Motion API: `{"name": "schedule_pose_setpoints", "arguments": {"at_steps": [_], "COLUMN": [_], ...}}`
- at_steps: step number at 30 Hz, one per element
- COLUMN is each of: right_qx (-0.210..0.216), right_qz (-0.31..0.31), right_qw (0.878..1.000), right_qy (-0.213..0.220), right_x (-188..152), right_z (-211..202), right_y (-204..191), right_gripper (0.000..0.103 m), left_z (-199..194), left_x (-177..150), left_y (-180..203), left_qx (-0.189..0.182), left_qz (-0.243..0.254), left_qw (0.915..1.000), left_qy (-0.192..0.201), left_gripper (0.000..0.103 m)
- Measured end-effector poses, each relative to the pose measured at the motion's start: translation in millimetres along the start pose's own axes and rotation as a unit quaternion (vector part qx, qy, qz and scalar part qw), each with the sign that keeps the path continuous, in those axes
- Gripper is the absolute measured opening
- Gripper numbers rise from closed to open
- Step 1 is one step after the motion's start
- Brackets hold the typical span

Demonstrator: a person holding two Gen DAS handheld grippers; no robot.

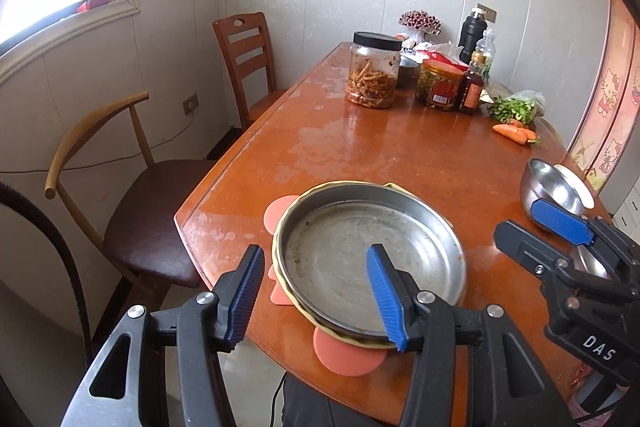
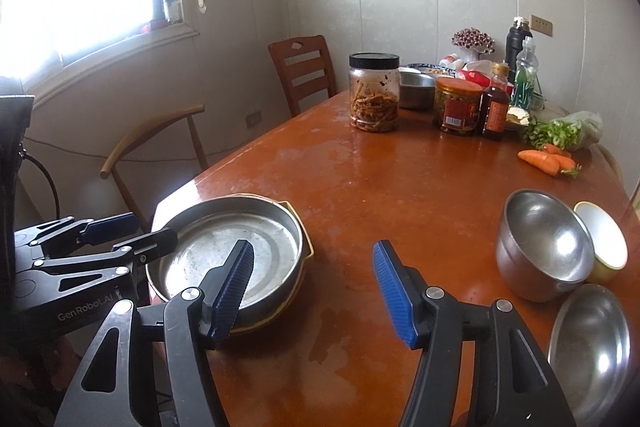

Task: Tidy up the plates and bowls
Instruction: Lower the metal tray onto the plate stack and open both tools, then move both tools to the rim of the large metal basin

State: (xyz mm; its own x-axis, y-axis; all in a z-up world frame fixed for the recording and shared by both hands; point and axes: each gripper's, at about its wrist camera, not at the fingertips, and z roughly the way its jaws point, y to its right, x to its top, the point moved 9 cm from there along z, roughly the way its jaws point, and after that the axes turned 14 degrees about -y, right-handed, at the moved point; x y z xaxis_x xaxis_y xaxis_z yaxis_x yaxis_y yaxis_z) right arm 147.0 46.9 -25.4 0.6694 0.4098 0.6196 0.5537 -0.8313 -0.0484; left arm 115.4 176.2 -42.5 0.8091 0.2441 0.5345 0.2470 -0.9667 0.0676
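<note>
Left wrist view, largest first: pale panelled walls and a bright window at upper left; a glossy, worn orange-brown wooden table [image 1: 360, 147] across the centre; two chairs at left, one slatted, one curved-backed with a dark seat. Round steel plate [image 1: 372, 259], shallow and scuffed, sits at lower centre on a yellow-rimmed dish over pink mats; steel bowls [image 2: 544, 243], round and shiny, lie at lower right. Left gripper [image 1: 316, 291] and right gripper [image 2: 314, 291]: blue ribbed pads moderately apart, gripping nothing.
</note>
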Motion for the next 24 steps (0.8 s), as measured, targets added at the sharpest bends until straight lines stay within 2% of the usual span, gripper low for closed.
{"name": "schedule_pose_setpoints", "arguments": {"at_steps": [10,16,24], "right_qx": [-0.003,-0.012,-0.032], "right_qz": [0.012,0.033,0.061], "right_qw": [1.000,0.998,0.995], "right_qy": [0.028,0.052,0.074], "right_x": [-5,-11,-27], "right_z": [-33,-60,-94], "right_y": [15,38,75], "right_gripper": [0.073,0.075,0.075], "left_z": [-26,-38,-49], "left_x": [2,3,-1], "left_y": [38,67,113], "left_qx": [-0.005,-0.003,-0.011], "left_qz": [0.029,0.048,0.075], "left_qw": [0.9993,0.9982,0.9962], "left_qy": [0.022,0.036,0.042], "left_gripper": [0.059,0.064,0.065]}}
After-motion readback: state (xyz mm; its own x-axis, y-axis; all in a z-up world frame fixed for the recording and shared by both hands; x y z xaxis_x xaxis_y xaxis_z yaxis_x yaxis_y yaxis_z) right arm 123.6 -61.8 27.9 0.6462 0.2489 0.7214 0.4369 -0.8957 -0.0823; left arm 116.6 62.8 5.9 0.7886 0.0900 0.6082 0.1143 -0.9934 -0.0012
